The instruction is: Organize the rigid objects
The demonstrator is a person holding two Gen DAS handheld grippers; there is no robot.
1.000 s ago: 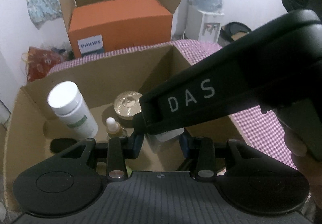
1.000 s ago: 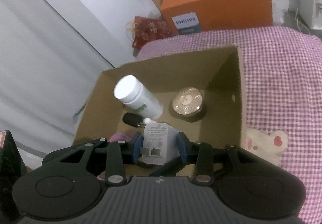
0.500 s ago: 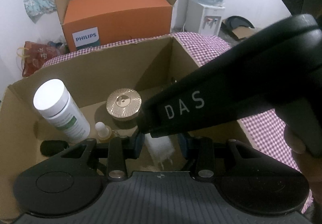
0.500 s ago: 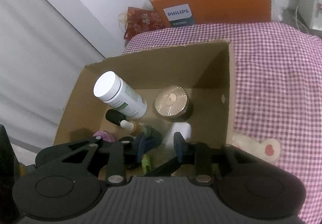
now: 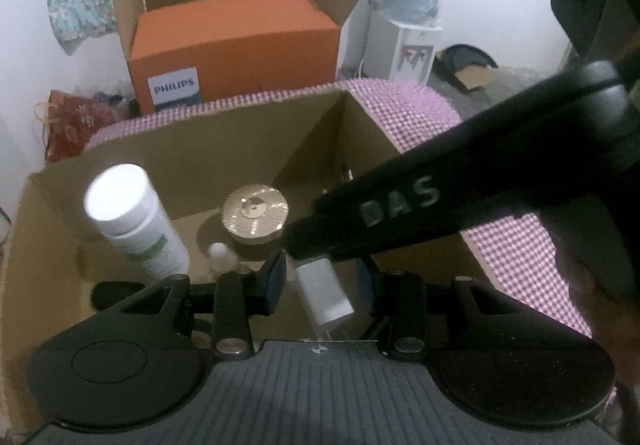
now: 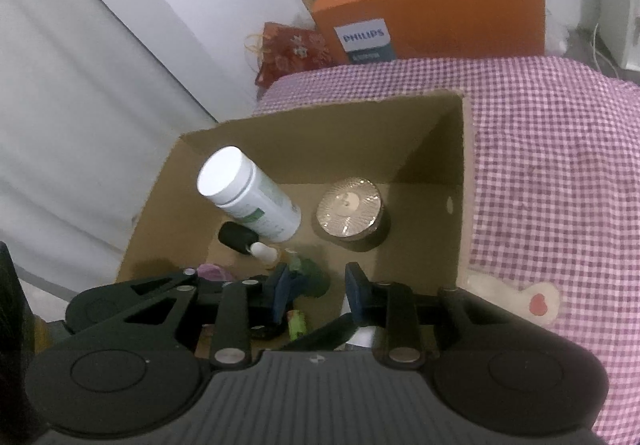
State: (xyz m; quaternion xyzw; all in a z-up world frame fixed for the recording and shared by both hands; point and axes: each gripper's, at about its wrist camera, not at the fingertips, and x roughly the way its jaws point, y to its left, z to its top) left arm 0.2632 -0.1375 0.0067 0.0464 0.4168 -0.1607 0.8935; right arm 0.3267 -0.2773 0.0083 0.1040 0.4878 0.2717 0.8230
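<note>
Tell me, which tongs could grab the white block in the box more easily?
Left, probably. In the left view the white block lies right between the open left tongs. The right tongs are open too, but they point at bare box floor, and the block is mostly hidden beneath them.

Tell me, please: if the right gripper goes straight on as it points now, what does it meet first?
Probably the bare floor of the cardboard box, short of the gold-lidded jar. The right gripper is open with nothing between its fingers; depth is unclear.
</note>
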